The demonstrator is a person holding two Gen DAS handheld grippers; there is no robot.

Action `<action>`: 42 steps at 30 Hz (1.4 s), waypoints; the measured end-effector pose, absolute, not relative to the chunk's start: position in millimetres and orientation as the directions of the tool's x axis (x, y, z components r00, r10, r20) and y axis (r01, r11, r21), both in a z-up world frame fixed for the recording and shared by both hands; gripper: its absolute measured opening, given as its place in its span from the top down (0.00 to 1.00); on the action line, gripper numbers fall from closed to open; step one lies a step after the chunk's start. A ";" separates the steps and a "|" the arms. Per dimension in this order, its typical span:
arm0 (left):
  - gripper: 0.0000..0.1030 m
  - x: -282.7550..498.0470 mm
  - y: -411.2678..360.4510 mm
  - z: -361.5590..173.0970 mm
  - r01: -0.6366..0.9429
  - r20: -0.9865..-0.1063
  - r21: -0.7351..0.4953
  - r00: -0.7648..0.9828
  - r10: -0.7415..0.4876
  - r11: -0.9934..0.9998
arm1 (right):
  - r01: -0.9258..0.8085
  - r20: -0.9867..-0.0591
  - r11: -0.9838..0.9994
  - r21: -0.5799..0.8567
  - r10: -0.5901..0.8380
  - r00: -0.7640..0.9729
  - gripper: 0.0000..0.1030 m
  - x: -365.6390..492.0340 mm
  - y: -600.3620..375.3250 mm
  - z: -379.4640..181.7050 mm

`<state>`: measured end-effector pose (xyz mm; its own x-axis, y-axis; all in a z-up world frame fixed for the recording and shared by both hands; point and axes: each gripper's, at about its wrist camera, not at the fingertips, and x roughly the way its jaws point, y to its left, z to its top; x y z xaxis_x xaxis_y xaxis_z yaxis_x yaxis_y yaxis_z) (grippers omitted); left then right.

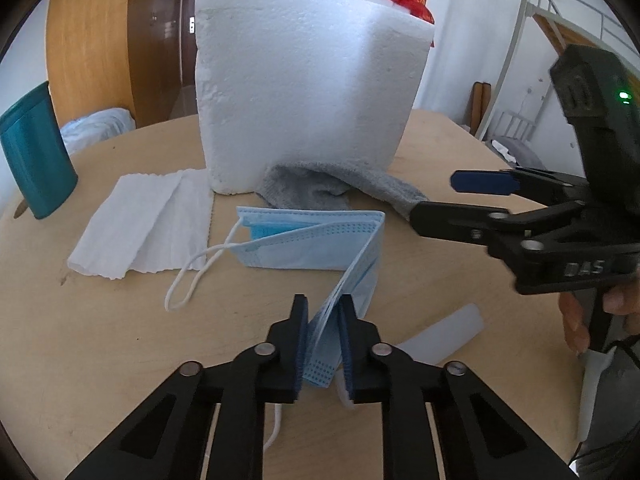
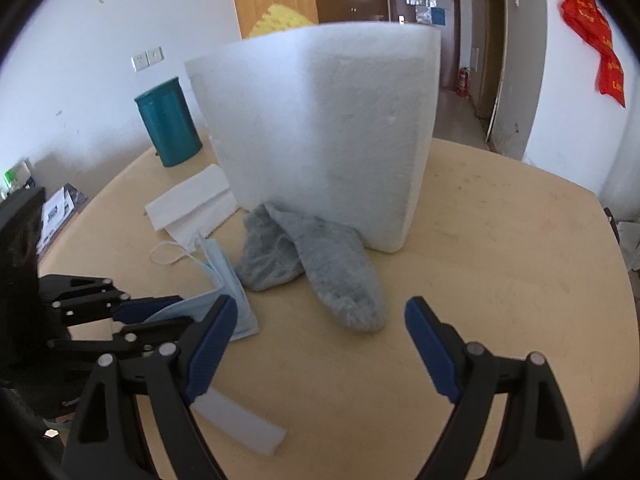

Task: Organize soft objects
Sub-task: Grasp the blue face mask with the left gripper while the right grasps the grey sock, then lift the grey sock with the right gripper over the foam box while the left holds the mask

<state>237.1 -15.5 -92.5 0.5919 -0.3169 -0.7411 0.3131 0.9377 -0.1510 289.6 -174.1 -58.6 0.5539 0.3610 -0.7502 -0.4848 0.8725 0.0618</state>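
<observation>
My left gripper is shut on the near end of a blue face mask, which lies folded on the wooden table; its white ear loop trails left. The mask also shows in the right wrist view. A grey sock lies against the foot of a white foam box. My right gripper is open and empty, just short of the sock's toe; it shows in the left wrist view at the right. A folded white tissue lies left of the mask.
A teal cylinder container stands at the table's left edge. A translucent white strip lies near the front edge. Something yellow shows above the foam box. A bunk bed frame stands beyond the table at right.
</observation>
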 end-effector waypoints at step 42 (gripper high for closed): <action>0.98 187.6 16.6 -38.7 0.341 -0.604 -0.120 0.720 -0.341 0.932 | -0.406 -0.706 0.884 0.231 0.439 0.556 0.86 288.2 -199.8 -54.3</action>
